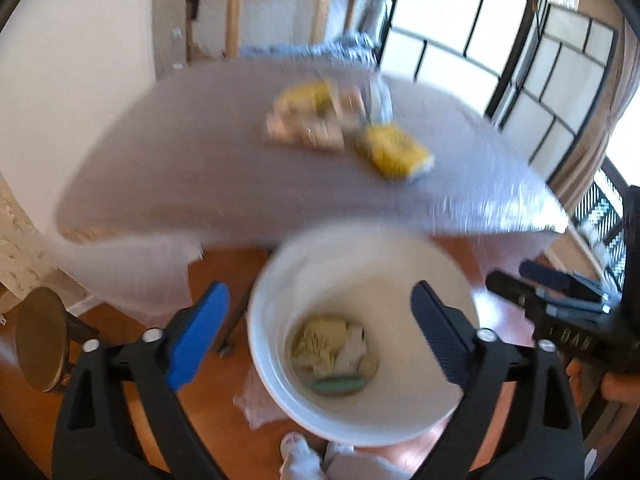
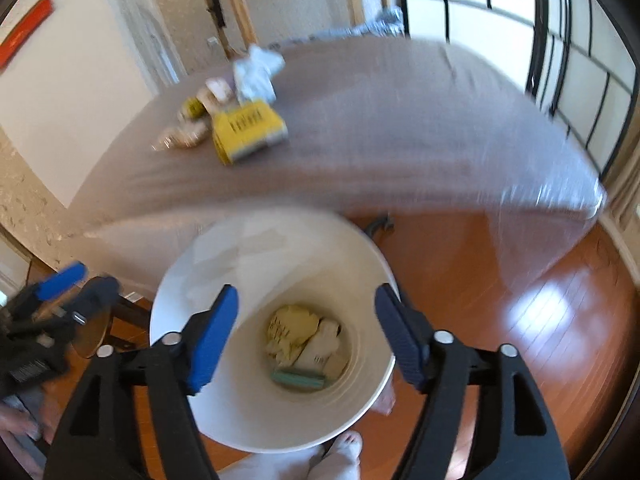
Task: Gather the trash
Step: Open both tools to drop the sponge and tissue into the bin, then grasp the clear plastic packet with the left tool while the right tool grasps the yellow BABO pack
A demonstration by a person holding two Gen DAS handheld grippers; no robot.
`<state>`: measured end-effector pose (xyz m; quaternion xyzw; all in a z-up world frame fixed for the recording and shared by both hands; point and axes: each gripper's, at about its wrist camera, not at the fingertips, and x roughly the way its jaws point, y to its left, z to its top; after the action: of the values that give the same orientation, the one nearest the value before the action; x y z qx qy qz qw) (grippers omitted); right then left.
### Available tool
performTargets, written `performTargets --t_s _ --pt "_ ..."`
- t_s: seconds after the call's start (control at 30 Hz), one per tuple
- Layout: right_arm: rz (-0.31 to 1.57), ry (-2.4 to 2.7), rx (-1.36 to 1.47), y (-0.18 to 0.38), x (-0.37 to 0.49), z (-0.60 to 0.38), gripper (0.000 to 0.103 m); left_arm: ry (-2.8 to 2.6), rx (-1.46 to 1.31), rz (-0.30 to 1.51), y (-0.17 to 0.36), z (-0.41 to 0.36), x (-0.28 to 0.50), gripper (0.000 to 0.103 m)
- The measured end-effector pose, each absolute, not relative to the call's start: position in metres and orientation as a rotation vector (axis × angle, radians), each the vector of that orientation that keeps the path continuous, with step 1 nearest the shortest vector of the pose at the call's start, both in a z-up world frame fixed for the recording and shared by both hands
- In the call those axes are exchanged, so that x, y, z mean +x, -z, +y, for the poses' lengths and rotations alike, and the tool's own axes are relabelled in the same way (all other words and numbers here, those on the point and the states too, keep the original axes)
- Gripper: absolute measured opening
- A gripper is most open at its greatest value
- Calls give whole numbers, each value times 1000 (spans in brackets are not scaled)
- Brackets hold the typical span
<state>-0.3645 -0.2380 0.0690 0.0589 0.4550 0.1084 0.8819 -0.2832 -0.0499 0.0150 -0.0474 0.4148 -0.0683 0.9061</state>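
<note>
White bucket (image 1: pixel 280 384): on the wooden floor, just before the worktop (image 1: pixel 208 168)
Bucket contents: yellowish crumpled paper (image 2: pixel 290 330), green piece (image 2: pixel 298 380)
Trash on worktop: yellow packet (image 1: pixel 394 152), wrappers (image 1: pixel 308 120), white crumpled paper (image 2: pixel 256 74)
Left claw (image 1: pixel 320 334): spread, empty, above bucket
Right claw (image 2: pixel 306 334): spread, empty, above bucket
</note>
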Motion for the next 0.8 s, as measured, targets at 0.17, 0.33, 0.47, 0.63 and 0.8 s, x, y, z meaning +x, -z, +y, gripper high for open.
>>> performTargets --t_s 0.17,0.33,0.47,0.63,0.8 --pt "885 -278 87 -93 -353 -238 91 112 -118 815 -42 -42 -263 98" --pt "869 -324 63 -103 -337 -239 91 88 -88 818 -49 -47 -243 98" --pt "875 -348 38 -98 -329 -229 91 94 -111 822 -46 -48 -233 98" --pt "889 -379 14 -92 -313 -211 91 96 -90 833 -43 -47 -213 98" --pt "895 -369 -4 -85 -283 -196 91 117 -72 868 -32 -43 -177 98"
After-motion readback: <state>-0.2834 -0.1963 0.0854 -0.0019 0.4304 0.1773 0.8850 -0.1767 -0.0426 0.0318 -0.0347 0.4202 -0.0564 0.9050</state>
